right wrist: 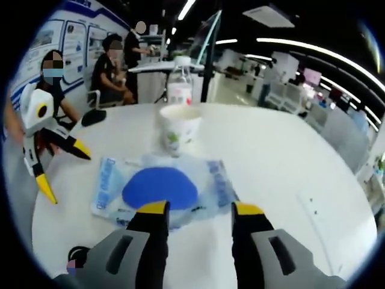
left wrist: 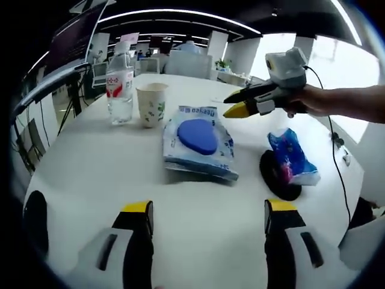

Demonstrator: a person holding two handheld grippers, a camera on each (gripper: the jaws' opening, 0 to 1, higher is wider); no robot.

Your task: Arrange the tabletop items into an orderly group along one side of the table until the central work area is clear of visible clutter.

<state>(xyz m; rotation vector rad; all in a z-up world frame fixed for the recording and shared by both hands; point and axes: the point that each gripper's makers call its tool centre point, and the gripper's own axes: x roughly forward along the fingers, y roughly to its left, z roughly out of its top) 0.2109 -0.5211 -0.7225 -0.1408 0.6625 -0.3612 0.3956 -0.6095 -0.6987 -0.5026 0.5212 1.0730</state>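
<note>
Wipes pack (right wrist: pixel 161 186), flat soft packet w/ blue oval lid, lies mid-table and is the landmark here; in the right gripper view it sits just ahead of the right gripper (right wrist: pixel 200 211), whose yellow-tipped jaws stand apart w/ nothing between them, the tips overlapping the pack's near edge in the picture, though contact can't be judged. Pack's long axis runs roughly across that gripper's line of approach, so the jaws look along its short side. Left gripper (left wrist: pixel 209 211) is also spread and empty, but in the left gripper view the wipes pack (left wrist: pixel 198 142) lies well ahead of it w/ bare table (left wrist: pixel 198 205) between, so the right gripper is clearly the nearer one; my read is that it's lined up for a grab or push of the pack toward one side. Right gripper (left wrist: pixel 237 103) also shows in the left gripper view, hovering beyond the pack, held by a person's hand (left wrist: pixel 301 101). Just behind the pack stands a paper cup (right wrist: pixel 178 128), upright, rim open; contents can't be seen. Behind the cup, a clear plastic water bottle (right wrist: pixel 180 85) w/ red-and-white label, upright, capped; it looks part full in the left gripper view. To one side of the pack, a blue tissue packet (left wrist: pixel 293 158) rests partly on a black round disc (left wrist: pixel 278 176). People sit at desks (right wrist: pixel 150 67) beyond the table edge.
</note>
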